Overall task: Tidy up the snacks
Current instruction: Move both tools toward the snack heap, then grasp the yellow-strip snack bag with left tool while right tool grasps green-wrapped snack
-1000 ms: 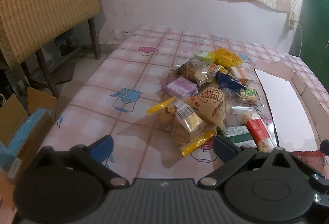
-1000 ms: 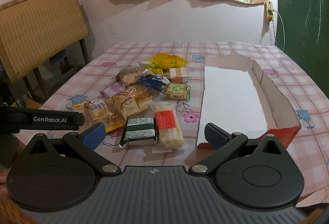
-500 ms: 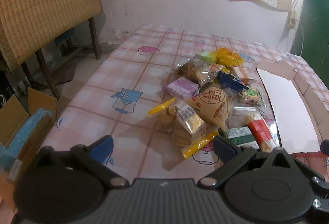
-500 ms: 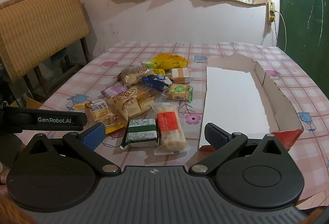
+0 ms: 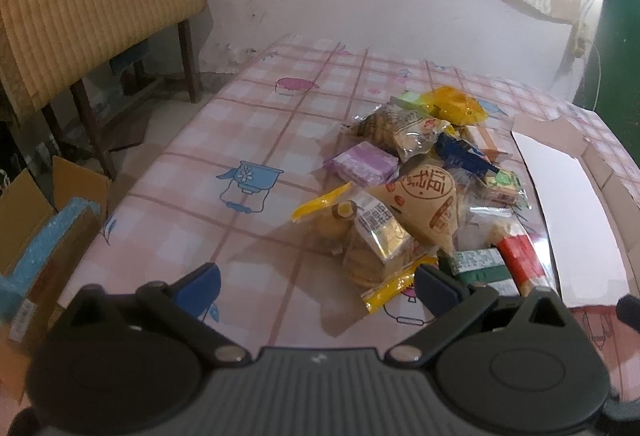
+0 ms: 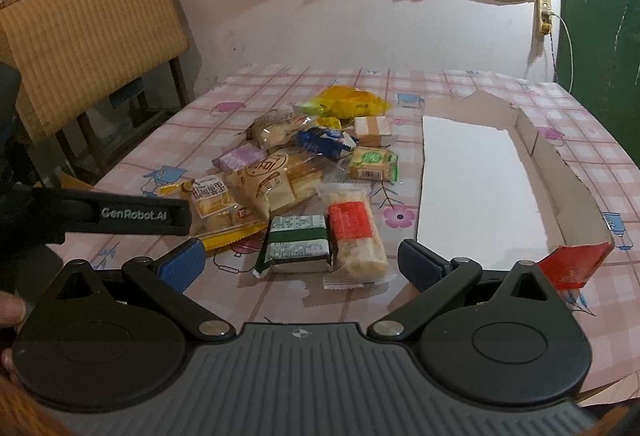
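pink-checked worktop [image 6: 460,83] is carrying the snacks [image 6: 304,171] in a loose heap beside the empty cardboard tray [image 6: 472,171]. we are hovering both claws—left claw [image 5: 316,286] and right claw [image 6: 300,262]—spread apart, gripping nothing; sorting isn't begun. next, we judge, closing on the nearest green packet [image 6: 298,244].

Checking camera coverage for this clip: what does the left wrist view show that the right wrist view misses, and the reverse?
Only the left wrist view shows the open cardboard box with blue foam on the floor. Only the right wrist view shows the tray's red front corner, the wall socket and the left gripper's branded arm. Both show the snack pile, the white-lined cardboard tray, the checked tablecloth and open jaws holding nothing.
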The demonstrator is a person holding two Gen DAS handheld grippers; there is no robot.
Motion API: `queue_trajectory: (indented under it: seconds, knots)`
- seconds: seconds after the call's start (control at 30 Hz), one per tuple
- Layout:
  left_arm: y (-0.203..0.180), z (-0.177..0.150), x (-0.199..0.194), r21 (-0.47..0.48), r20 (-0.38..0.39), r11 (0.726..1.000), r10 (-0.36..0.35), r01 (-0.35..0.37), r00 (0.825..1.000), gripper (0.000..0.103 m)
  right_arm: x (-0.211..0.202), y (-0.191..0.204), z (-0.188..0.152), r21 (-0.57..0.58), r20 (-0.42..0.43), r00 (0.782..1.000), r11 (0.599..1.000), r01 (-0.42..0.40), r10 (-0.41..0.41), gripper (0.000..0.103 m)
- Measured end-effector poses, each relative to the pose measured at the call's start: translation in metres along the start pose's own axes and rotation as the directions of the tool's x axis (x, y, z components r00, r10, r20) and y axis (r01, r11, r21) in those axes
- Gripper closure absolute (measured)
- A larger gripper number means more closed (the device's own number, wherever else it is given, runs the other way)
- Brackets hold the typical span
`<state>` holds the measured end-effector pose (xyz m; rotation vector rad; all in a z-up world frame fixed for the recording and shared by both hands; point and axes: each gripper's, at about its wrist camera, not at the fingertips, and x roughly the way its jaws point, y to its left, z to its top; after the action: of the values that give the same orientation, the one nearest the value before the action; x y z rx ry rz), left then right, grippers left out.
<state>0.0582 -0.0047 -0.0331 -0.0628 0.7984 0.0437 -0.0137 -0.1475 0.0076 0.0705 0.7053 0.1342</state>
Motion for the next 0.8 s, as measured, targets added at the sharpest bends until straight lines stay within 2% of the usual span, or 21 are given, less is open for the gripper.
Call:
queue_trajectory:
  seconds: [0.23,0.43,0.53,0.8]
  knots:
    - [-0.008,0.008,0.024,-0.014,-0.007,1.0,0.005,-0.005,1.0,0.001,0.006,-0.002,0.001,0.003,-0.01,1.0,1.0,-0.007,0.007,0.0]
    - [-0.017,0.017,0.062,-0.073,-0.061,0.997,0.0,-0.004,0.998,0.001,0.013,-0.001,0.001,0.002,-0.022,1.0,1.0,-0.011,0.011,0.0]
    - [-0.018,0.017,0.079,-0.067,-0.083,0.998,0.0,-0.006,0.997,0.0,0.016,0.0,0.0,0.004,-0.027,1.0,1.0,-0.015,0.015,0.0]
    - [0.021,0.013,0.066,-0.003,-0.07,1.0,0.028,-0.028,0.997,0.001,0.024,0.0,-0.001,-0.003,-0.043,0.998,0.999,-0.045,0.045,0.0]
